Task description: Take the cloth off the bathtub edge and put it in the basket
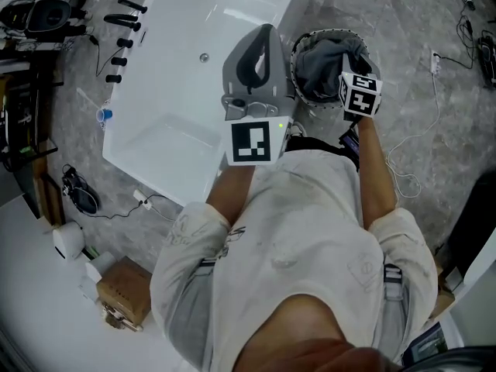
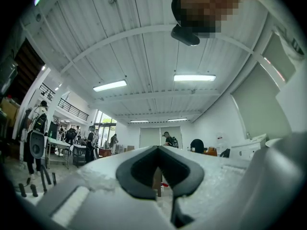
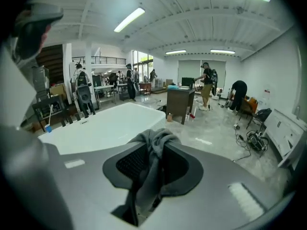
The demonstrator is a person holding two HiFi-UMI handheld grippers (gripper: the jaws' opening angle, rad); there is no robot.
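Observation:
The white bathtub (image 1: 186, 107) lies at the upper left in the head view. Just to its right a round basket (image 1: 333, 32) stands on the floor, with grey cloth (image 1: 319, 67) bunched inside it. My right gripper (image 1: 359, 93) hangs over the basket's right side, its jaws hidden under the marker cube. In the right gripper view that gripper (image 3: 156, 143) is shut on the grey cloth (image 3: 149, 178), which hangs between the pads; the bathtub (image 3: 105, 123) lies beyond. My left gripper (image 1: 266, 31) hovers over the tub's near edge, shut (image 2: 158, 148) on nothing.
Black tools (image 1: 124, 23) lie on the floor left of the tub. White cables (image 1: 418, 138) trail across the floor at the right. A cardboard box (image 1: 124, 289) sits at the lower left. A dark cabinet (image 3: 180, 104) and several people stand farther off.

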